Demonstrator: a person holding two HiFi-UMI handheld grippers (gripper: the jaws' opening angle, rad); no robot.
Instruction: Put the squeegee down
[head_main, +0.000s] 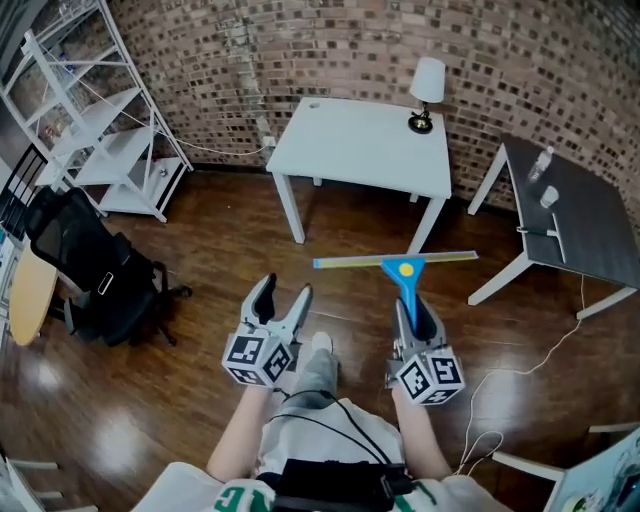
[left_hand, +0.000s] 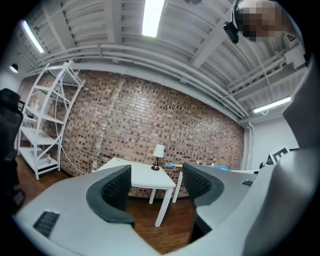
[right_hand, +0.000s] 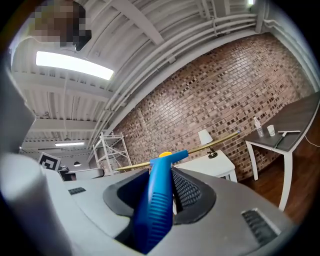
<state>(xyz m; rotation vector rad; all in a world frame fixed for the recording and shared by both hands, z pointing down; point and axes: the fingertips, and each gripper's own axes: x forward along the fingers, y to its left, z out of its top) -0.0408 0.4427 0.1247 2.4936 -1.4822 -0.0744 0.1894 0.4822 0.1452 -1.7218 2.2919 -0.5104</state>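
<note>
The squeegee (head_main: 403, 268) has a blue handle and a long yellowish blade bar, held level over the wooden floor in front of the white table (head_main: 362, 145). My right gripper (head_main: 414, 315) is shut on its blue handle (right_hand: 161, 200), and the blade bar (right_hand: 200, 148) crosses that view ahead of the jaws. My left gripper (head_main: 283, 305) is open and holds nothing. Its two dark fingers (left_hand: 116, 192) stand well apart and frame the white table (left_hand: 137, 175). The table carries a small lamp (head_main: 425, 92).
A dark grey table (head_main: 580, 210) with a bottle and a cup stands at the right. A white shelf rack (head_main: 95, 120) stands at the left against the brick wall, with a black office chair (head_main: 95, 270) in front of it. A cable (head_main: 520, 380) trails on the floor at the right.
</note>
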